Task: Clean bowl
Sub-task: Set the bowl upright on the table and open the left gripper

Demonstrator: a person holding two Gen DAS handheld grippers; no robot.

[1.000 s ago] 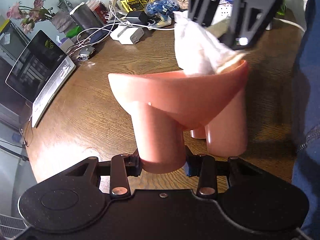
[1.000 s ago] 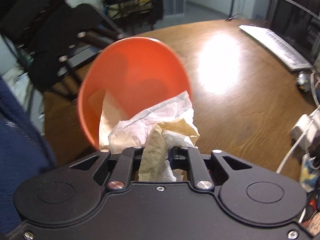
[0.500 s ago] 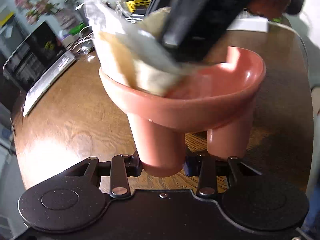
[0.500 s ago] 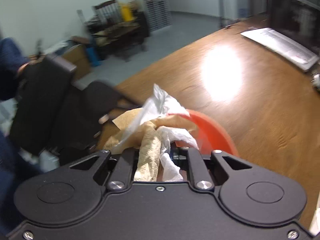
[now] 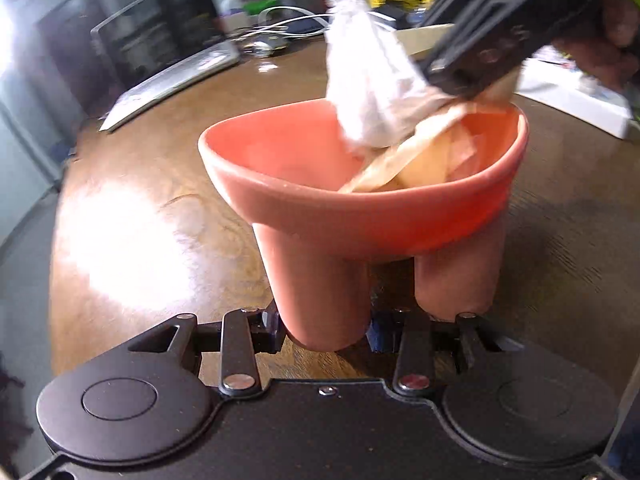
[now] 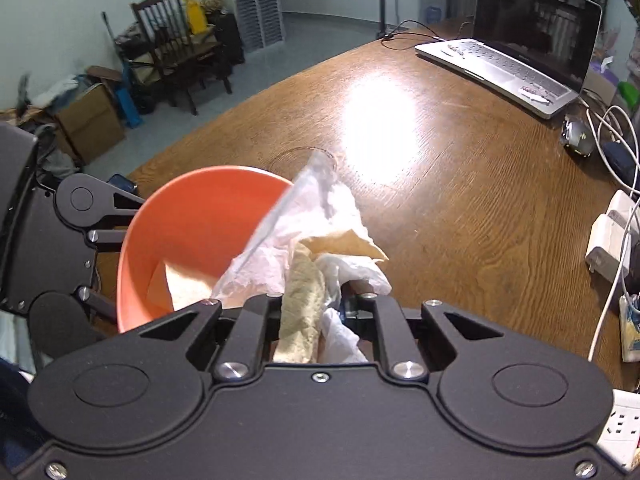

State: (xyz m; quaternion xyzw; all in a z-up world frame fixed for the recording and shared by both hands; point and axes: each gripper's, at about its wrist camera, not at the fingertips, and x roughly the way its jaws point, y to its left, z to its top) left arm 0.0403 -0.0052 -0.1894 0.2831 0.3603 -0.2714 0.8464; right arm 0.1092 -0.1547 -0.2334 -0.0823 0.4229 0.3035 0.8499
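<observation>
Clearly mid-wipe. Left gripper (image 5: 326, 330) closed on one of the stout legs of the orange bowl (image 5: 360, 200), pads pressed to either side of that leg, holding the bowl up off the wooden worktop (image 5: 152, 216) with its mouth tilted toward the right-hand tool. Right gripper (image 6: 314, 308) clamped tight on a crumpled tissue wad (image 6: 316, 240), white paper mixed with a tan, soiled fold; no gap showing between jaws and paper. Wad pushed into the bowl at roughly 2 o'clock of the rim in the left wrist view, tan part lying against the inner wall, white part sticking up above the rim. In the right wrist view, same bowl at 9 o'clock of the wad, a pale patch of paper down near the bottom.

Judged step: scrubbing the inside wall, not finished, since the near wall toward 7 o'clock looks untouched by the paper. Next move likely a sweep of the wad round the inner curve toward that side, with firm pressure and the leg hold kept steady, so as not to twist the bowl out of the pads. Worth watching: loose paper tearing or slipping free.

Laptop (image 6: 516, 48) at 1 o'clock on the worktop, cables (image 6: 612, 152) and a white charger (image 6: 608, 248) at 3 o'clock, all well apart from the bowl.
</observation>
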